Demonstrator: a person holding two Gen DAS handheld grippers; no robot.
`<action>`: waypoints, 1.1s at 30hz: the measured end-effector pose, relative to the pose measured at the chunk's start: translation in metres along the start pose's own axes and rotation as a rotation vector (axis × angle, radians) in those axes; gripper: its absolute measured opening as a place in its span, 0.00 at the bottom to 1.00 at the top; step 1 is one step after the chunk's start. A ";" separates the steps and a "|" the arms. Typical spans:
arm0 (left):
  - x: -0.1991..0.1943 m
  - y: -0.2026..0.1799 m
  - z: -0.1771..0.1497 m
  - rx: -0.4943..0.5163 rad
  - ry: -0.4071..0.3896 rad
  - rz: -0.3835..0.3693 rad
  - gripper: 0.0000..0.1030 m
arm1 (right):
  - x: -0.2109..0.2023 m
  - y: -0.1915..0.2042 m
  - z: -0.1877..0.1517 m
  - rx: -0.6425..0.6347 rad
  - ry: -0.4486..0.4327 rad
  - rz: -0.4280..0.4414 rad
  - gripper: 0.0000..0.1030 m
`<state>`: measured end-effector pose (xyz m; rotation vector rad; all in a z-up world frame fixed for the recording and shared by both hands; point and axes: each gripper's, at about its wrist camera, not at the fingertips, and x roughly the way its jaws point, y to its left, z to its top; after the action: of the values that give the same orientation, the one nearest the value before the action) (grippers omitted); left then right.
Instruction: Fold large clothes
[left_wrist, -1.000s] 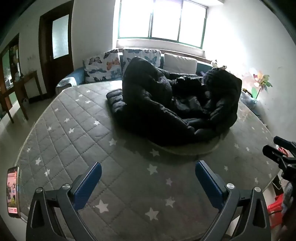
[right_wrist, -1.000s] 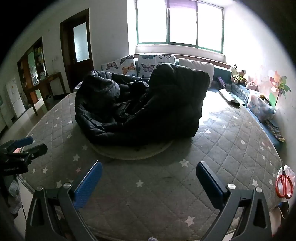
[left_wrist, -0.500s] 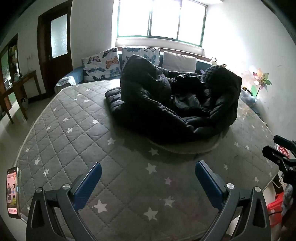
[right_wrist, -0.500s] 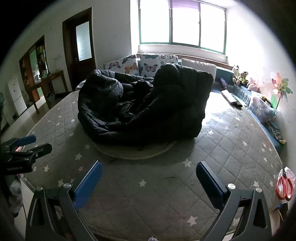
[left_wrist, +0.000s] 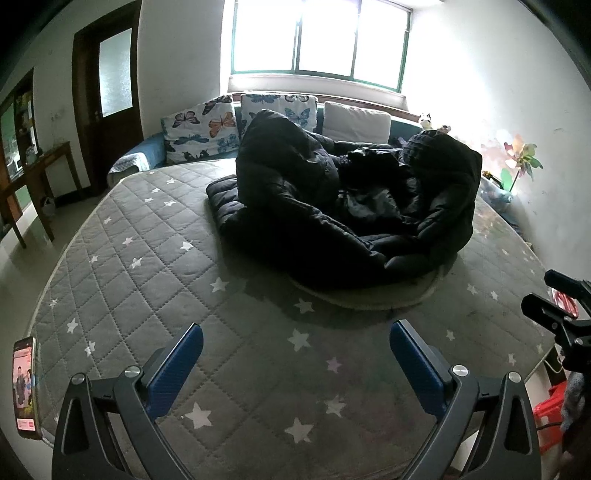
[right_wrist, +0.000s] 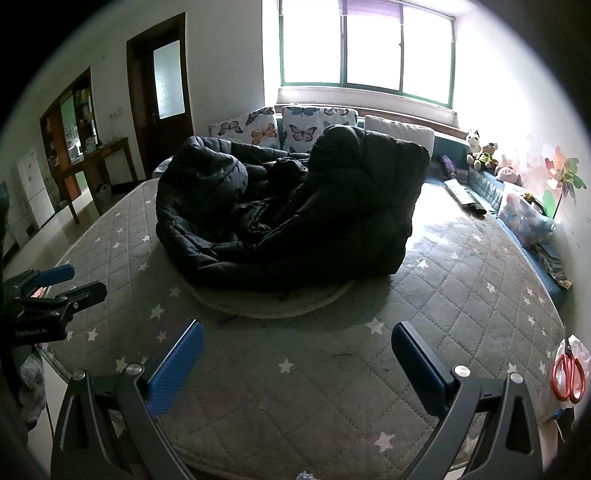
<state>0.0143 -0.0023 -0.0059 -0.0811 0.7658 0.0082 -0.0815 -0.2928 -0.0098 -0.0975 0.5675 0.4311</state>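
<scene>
Both grippers nearer the coat
Left gripper (left_wrist: 295, 350) and right gripper (right_wrist: 297, 350) gape empty; coat (left_wrist: 351, 206) unmoved on bed (left_wrist: 147, 258).

Two handheld black-framed grippers with blue finger pads

The left black-framed two-finger gripper (left_wrist: 295, 354) had dark, curved, angular arms carrying flat fingers faced with textured blue pads (left_wrist: 173, 365), and round silver screw heads sat at the pivots. The right black-framed two-finger gripper (right_wrist: 297, 354) was built alike: blue-padded fingers (right_wrist: 173, 369), silver screws, triangular cut-outs in the outer arms. Seen from the right wrist, the left unit's black body bore small white lettering, too blurred to read, and one blue fingertip.
</scene>
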 end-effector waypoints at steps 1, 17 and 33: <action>0.000 0.000 0.001 0.000 -0.001 0.001 1.00 | 0.000 0.000 0.000 -0.001 0.001 -0.001 1.00; 0.002 0.003 0.003 0.005 0.008 0.005 1.00 | 0.004 0.002 0.001 -0.014 0.011 0.003 1.00; 0.013 0.003 0.009 0.011 0.036 0.011 1.00 | 0.009 0.006 0.002 -0.026 0.019 0.008 1.00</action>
<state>0.0299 0.0008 -0.0089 -0.0670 0.8024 0.0134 -0.0763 -0.2831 -0.0128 -0.1243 0.5810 0.4462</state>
